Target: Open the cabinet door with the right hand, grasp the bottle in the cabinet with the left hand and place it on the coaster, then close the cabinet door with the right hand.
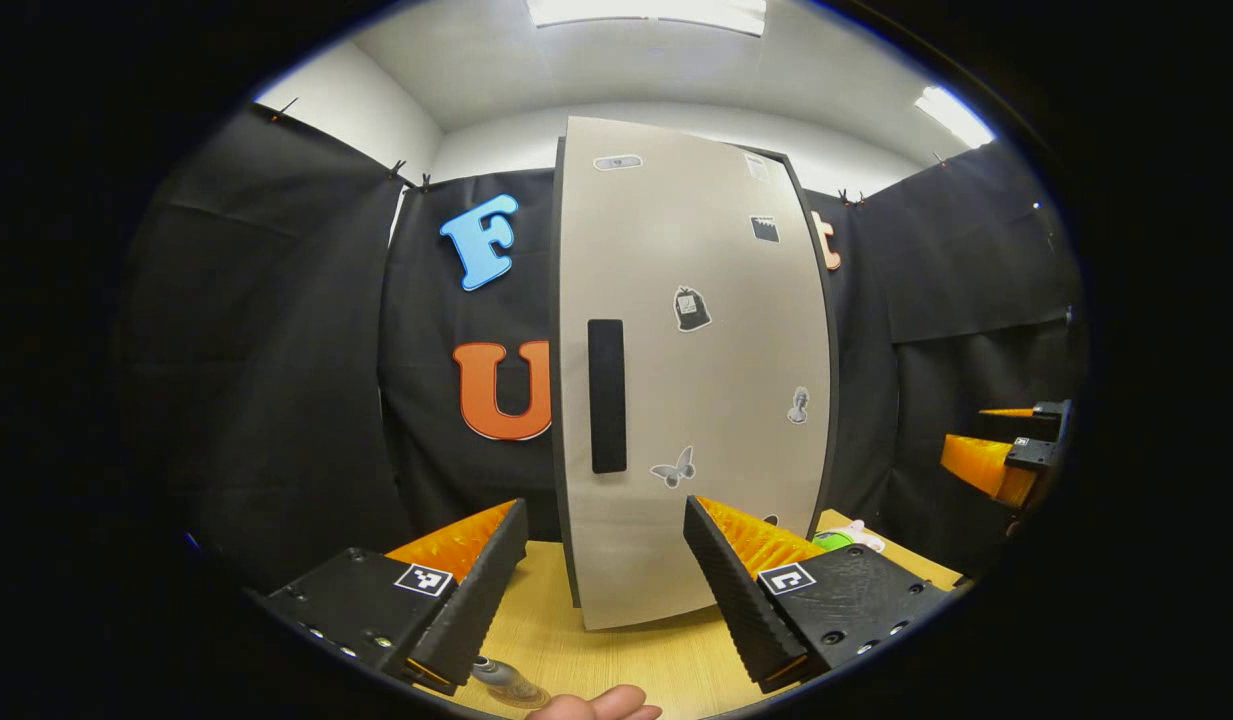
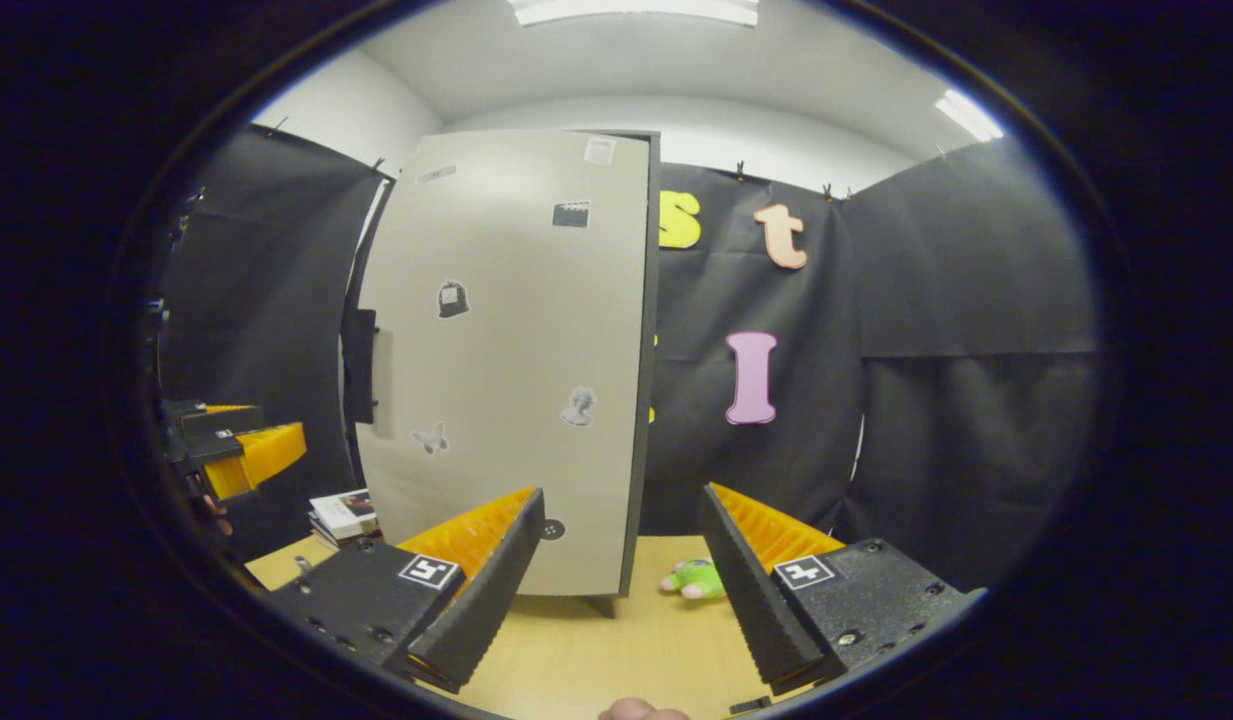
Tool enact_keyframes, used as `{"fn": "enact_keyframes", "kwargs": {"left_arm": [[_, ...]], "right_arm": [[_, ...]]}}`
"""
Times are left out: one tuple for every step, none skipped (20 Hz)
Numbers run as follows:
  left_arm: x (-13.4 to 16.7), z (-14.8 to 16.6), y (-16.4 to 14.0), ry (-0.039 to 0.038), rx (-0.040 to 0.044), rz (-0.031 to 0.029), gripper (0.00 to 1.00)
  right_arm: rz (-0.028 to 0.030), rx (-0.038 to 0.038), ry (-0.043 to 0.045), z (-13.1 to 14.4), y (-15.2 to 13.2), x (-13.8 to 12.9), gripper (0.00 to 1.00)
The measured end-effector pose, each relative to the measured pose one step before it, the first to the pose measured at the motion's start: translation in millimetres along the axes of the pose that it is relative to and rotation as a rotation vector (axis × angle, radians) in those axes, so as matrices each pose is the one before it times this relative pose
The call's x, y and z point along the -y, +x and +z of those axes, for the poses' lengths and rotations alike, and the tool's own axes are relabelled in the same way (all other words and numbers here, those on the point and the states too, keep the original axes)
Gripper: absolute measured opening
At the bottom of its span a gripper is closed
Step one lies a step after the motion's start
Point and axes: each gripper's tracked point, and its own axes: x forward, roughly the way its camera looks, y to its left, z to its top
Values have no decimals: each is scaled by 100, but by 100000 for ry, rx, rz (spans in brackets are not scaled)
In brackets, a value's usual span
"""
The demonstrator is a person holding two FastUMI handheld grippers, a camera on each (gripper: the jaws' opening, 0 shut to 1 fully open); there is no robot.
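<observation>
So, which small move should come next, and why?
Probably bring the right gripper forward and leftward to the black handle. The cabinet door looks shut, the handle sits at its left edge, and both the right and the left gripper hang open, holding nothing.

Black ribbed fingers (image 1: 476, 590) — orange backs, square markers

bottle hidden behind cabinet door (image 1: 691, 370)

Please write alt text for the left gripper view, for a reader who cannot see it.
A closed beige cabinet door with a black vertical handle stands on a wooden table, straight ahead of the open, empty left gripper. The right gripper shows at the right edge.
</observation>
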Motion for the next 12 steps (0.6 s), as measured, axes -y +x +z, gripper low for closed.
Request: {"fn": "enact_keyframes", "kwargs": {"left_arm": [[-22, 77, -163, 81, 497, -119, 95], [29, 55, -81, 176, 359, 63, 95], [-112, -169, -9, 282, -311, 171, 95], [28, -132, -173, 56, -260, -92, 95], [47, -83, -21, -15, -275, -66, 95], [-9, 8, -119, 109, -122, 24, 95], [55, -52, 0, 39, 55, -164, 95], [46, 27, -116, 132, 52, 35, 95], [46, 86, -48, 43, 130, -209, 95], [23, -51, -21, 224, -188, 80, 95], [-39, -86, 2, 48, 22, -133, 95], [75, -10, -34, 12, 21, -139, 95]], "right_arm": [[-650, -227, 641, 124, 98, 423, 99], [-91, 232, 290, 156, -24, 78, 99], [248, 144, 131, -102, -7, -277, 99], [723, -806, -354, -197, 112, -113, 99], [781, -889, -539, -315, 55, -38, 100], [245, -194, -331, -3, -8, 2, 100], [297, 325, -24, 135, -139, -69, 100], [-78, 251, -233, 188, 9, 44, 99], [-265, 143, -354, 100, 49, 38, 99], [89, -240, -209, -13, -9, -60, 100], [238, -274, -24, -150, -142, -182, 100], [105, -95, 7, -70, -59, 27, 100]]}}
